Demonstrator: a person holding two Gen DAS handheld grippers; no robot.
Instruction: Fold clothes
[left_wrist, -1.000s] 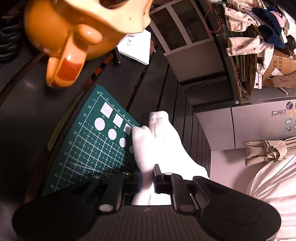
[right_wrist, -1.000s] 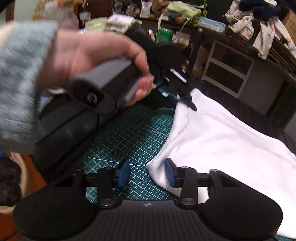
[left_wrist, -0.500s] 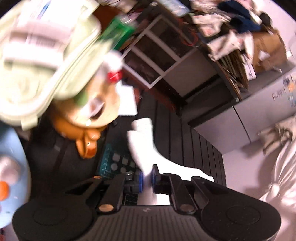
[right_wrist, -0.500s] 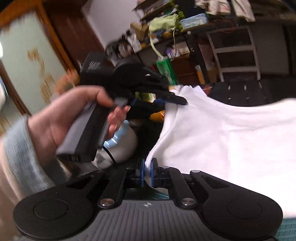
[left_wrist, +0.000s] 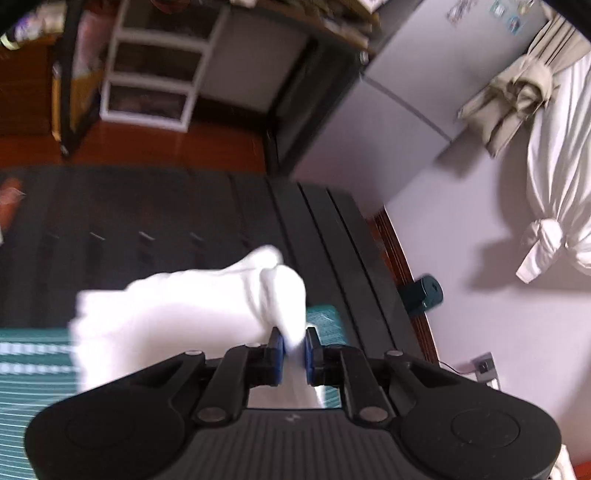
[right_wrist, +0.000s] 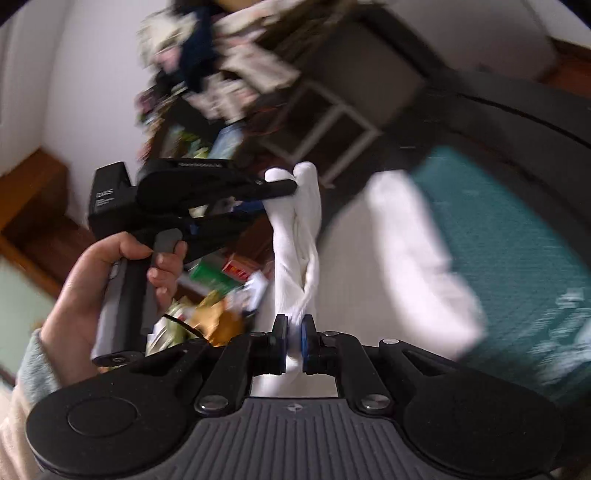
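Since a second ago the white garment (right_wrist: 295, 236) has been lifted off the green cutting mat (right_wrist: 517, 236); the right gripper (right_wrist: 293, 343), newly closed, and left gripper (left_wrist: 294, 354) each pinch an edge, likely carrying it over for a fold

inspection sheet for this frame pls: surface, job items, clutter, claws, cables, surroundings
Surface: green cutting mat on a dark slatted table.
Job's things: white garment lifted, stretched between both claws, its lower part draped onto the mat.
Clutter: packets and boxes below the left hand, blurred.
Claws: left claw shut on the garment; right claw shut on the garment, having just closed on it.
Cables: thin dark lead below the left hand; wall socket with a cord.
Surroundings: white shelf unit, grey cabinet, white knotted curtain, heaped clothes on a shelf.
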